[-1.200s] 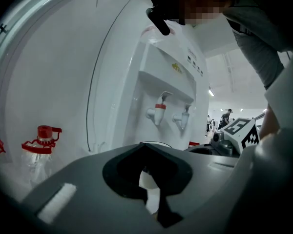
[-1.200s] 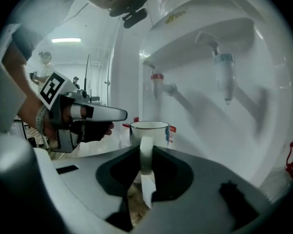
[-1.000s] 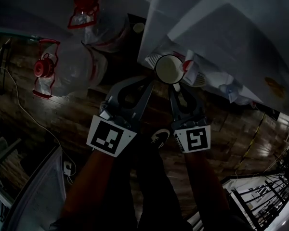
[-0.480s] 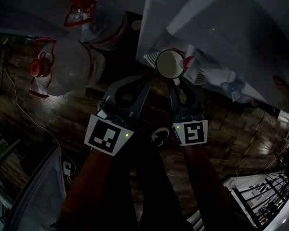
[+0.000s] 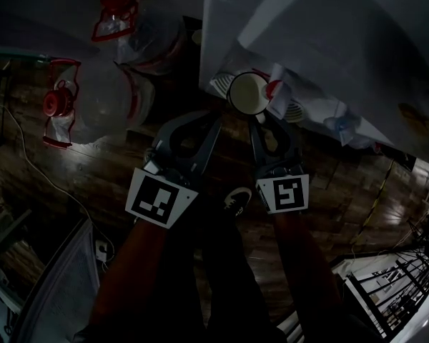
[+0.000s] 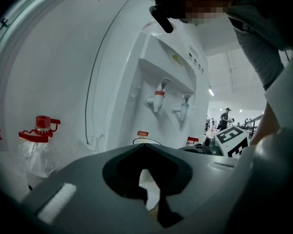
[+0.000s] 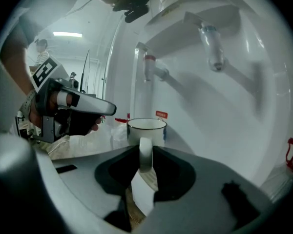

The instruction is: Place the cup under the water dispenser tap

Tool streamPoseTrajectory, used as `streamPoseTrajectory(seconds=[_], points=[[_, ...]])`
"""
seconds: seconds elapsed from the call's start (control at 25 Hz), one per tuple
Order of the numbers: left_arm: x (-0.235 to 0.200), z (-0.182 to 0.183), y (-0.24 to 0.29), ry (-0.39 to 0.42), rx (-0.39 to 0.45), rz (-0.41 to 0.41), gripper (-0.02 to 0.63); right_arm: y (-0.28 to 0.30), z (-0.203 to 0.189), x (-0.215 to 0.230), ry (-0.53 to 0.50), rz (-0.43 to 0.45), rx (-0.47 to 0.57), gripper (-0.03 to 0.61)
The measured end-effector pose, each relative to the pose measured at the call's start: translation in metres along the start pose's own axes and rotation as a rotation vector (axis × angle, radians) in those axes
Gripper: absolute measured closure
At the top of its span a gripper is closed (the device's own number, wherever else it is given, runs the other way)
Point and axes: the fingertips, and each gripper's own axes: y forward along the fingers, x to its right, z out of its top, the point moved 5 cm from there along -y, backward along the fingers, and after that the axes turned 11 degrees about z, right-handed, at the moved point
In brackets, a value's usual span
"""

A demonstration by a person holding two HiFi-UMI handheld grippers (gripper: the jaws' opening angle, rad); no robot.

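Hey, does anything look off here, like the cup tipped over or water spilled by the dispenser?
Nothing stands out. The cup stands upright at the water dispenser, below its red tap, with no spill showing. Its handle sits between the jaws of the right claw, which have just been opening.

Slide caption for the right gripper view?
Right claw just opening around the handle of the cup, which stands below the dispenser's red tap.

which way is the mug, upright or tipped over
Upright. In the right gripper view the mug shows a level rim, mouth up; the head view looks down into it.
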Motion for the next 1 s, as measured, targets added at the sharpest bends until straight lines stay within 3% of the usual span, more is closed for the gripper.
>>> streamPoseTrajectory(seconds=[1.0], points=[[0.007, -0.003, 0.006, 0.018, -0.017, -0.027, 0.607, -0.015, 0.028, 0.000, 0.031, 0.017, 0.061, 0.440]])
